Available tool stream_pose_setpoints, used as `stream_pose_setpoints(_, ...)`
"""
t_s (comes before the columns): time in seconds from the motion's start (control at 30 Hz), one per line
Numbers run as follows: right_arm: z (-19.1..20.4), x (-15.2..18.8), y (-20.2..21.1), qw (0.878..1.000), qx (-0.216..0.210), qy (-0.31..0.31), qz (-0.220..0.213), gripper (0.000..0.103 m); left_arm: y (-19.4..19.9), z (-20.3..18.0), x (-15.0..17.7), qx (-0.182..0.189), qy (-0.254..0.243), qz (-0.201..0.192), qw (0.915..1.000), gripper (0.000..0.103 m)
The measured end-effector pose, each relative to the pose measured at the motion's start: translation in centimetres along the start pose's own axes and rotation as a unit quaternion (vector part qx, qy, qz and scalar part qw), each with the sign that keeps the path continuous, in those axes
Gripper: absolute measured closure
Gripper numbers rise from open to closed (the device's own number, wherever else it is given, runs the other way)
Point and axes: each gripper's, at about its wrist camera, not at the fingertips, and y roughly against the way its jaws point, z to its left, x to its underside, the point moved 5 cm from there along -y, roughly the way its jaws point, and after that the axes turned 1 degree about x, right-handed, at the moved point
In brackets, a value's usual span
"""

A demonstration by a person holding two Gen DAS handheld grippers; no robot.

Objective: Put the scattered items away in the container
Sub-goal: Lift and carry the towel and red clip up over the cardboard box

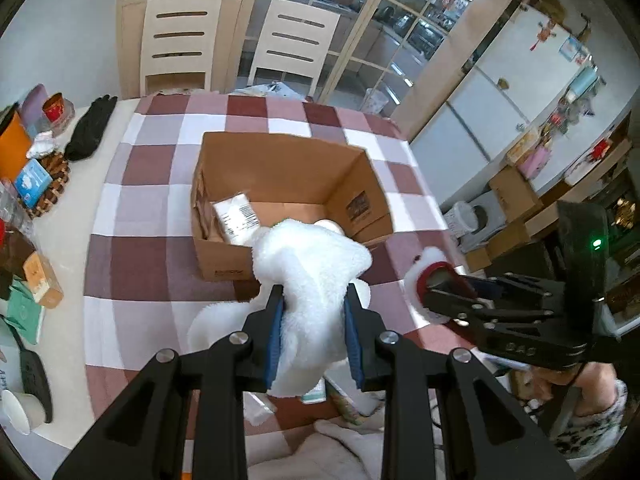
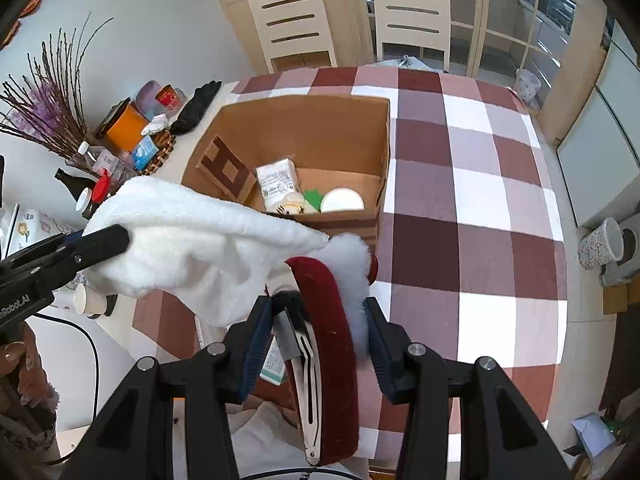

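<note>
An open cardboard box (image 1: 280, 168) stands on the checked tablecloth; it also shows in the right wrist view (image 2: 320, 128). It holds a white packet (image 2: 278, 184), a white lid (image 2: 342, 200) and other small items. My left gripper (image 1: 314, 300) is shut on a fluffy white cloth (image 1: 312, 264), held above the box's near wall. My right gripper (image 2: 316, 320) is shut on a dark red hair clip with white fur trim (image 2: 332, 320); the clip's fur end (image 1: 424, 268) shows right of the box. The white cloth (image 2: 192, 240) hangs left of the clip.
The table's left side is crowded: a black glove (image 1: 90, 128), an orange container (image 1: 14, 144), a woven basket (image 1: 52, 184), small boxes (image 1: 42, 280), bottles (image 2: 92, 160) and dried twigs (image 2: 44, 96). Two chairs (image 1: 296, 40) stand behind the table. Small items (image 1: 320, 392) lie under the left gripper.
</note>
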Motion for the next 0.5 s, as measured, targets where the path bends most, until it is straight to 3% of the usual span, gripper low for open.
stream_pose_setpoints(0.5,1.1,-3.5,2.4,0.999,0.0,0.023,-0.026,0.057,4.4,-1.9,-4.8,0.022,-0.028,-0.067,0.9971,0.075)
